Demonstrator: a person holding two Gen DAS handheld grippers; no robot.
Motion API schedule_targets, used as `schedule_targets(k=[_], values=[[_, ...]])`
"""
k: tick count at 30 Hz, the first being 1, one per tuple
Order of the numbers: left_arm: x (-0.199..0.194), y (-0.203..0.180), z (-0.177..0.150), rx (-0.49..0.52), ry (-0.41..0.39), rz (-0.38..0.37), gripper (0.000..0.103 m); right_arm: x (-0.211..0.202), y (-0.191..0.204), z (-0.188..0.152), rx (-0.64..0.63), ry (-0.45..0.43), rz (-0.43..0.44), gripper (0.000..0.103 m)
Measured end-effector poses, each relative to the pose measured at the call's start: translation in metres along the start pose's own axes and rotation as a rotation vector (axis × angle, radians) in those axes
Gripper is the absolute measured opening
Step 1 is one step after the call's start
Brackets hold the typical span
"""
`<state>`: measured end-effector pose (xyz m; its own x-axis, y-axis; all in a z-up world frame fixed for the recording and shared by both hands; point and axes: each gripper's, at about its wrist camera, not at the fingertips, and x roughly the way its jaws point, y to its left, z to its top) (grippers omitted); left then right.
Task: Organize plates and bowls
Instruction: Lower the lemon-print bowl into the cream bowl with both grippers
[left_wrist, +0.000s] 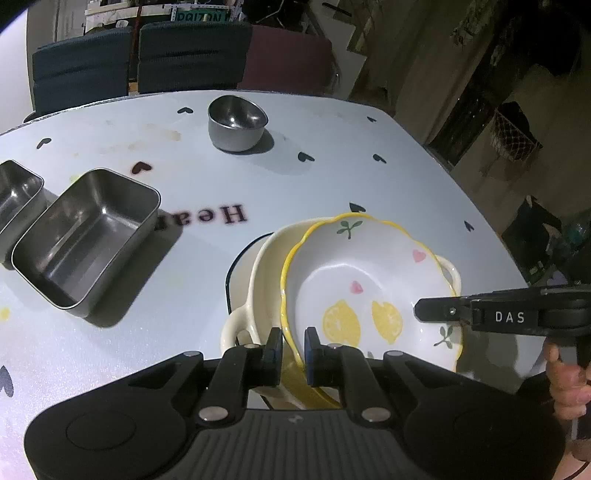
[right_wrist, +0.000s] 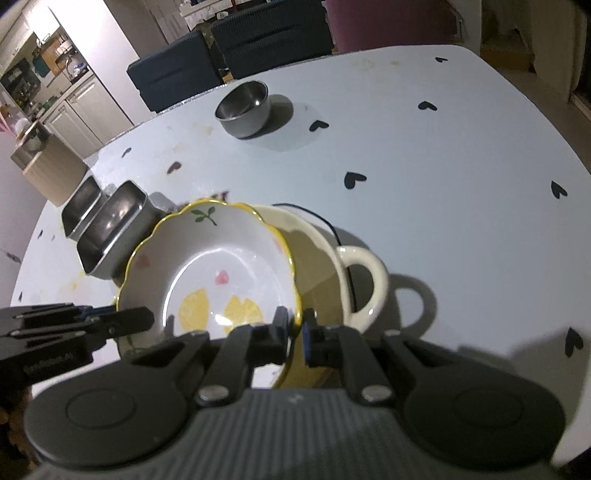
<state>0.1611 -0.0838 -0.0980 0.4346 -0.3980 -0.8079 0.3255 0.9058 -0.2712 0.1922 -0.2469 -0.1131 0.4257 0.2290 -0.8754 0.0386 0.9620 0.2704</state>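
Lemons and pink hearts are facing up at me from the scalloped plate (left_wrist: 369, 291), which I am holding tilted over the cream two-handled bowl (left_wrist: 266, 266) near the six o'clock edge of the surface (left_wrist: 332, 155). My left hand-held gripper (left_wrist: 292, 349) is pinching the plate's yellow rim, one pad inside and one outside. My right hand-held gripper (right_wrist: 300, 332) is doing the same on the opposite rim, its pads closed onto the edge. Each tool is showing up in the other's view, reaching in from the side.

In the left wrist view the plate is covering most of the bowl, with one bowl handle poking out at eight o'clock and the other at three o'clock. A dark-rimmed dish (left_wrist: 240, 266) seems to be sitting under the bowl, though only a sliver is showing.

Around the stack, the steel round bowl (left_wrist: 237, 123) is standing well apart at twelve o'clock, and two steel rectangular tins (left_wrist: 86, 240) are sitting side by side at nine o'clock.

What I am worrying about is the grip. Both holds are on a thin glazed edge, so the plate could slip or pivot if one side loosens before the other. Since it is tilted, a careless release could let it clatter into the bowl and chip the scalloped rim. Uneven pulling between my two hands could also drag the bowl along by its lip.
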Motion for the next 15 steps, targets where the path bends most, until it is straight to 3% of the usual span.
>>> schedule_targets(k=[15], values=[[0.0031,-0.0018,0.0013,0.026,-0.003,0.017,0.013,0.0091,-0.0003,-0.0022,-0.011,0.034,-0.043,0.011]])
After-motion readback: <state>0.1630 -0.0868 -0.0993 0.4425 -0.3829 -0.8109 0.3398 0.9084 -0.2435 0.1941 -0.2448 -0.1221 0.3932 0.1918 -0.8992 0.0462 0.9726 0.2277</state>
